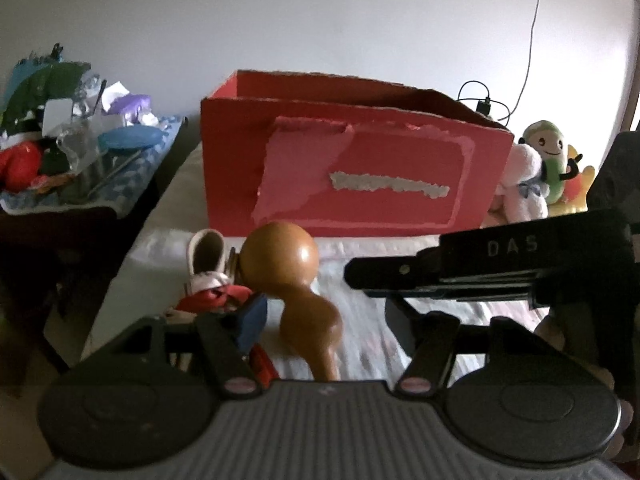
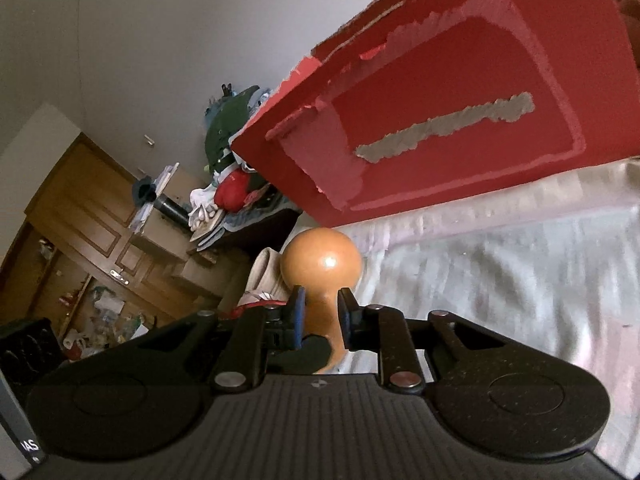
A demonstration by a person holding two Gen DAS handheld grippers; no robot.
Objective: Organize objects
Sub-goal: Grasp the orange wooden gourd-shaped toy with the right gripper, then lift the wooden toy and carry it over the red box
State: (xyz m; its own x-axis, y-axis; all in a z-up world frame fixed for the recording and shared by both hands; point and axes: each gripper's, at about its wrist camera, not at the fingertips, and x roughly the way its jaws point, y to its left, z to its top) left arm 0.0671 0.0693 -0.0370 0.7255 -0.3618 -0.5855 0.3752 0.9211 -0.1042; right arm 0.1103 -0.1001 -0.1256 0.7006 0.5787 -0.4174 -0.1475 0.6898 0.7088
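Right now the right gripper (image 2: 321, 322) has its jaws clamped on the neck of a brown wooden gourd-shaped piece (image 2: 320, 268), whose round head points toward 12 o'clock at a red cardboard box (image 2: 440, 120). The left gripper (image 1: 324, 320) stands with jaws apart around the same piece, not pressing it. At 9 o'clock of it lies a small shoe (image 1: 206, 258) on the pale bedsheet (image 2: 500, 280).

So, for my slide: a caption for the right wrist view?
Right gripper clamps a wooden gourd by its neck, before a red box.
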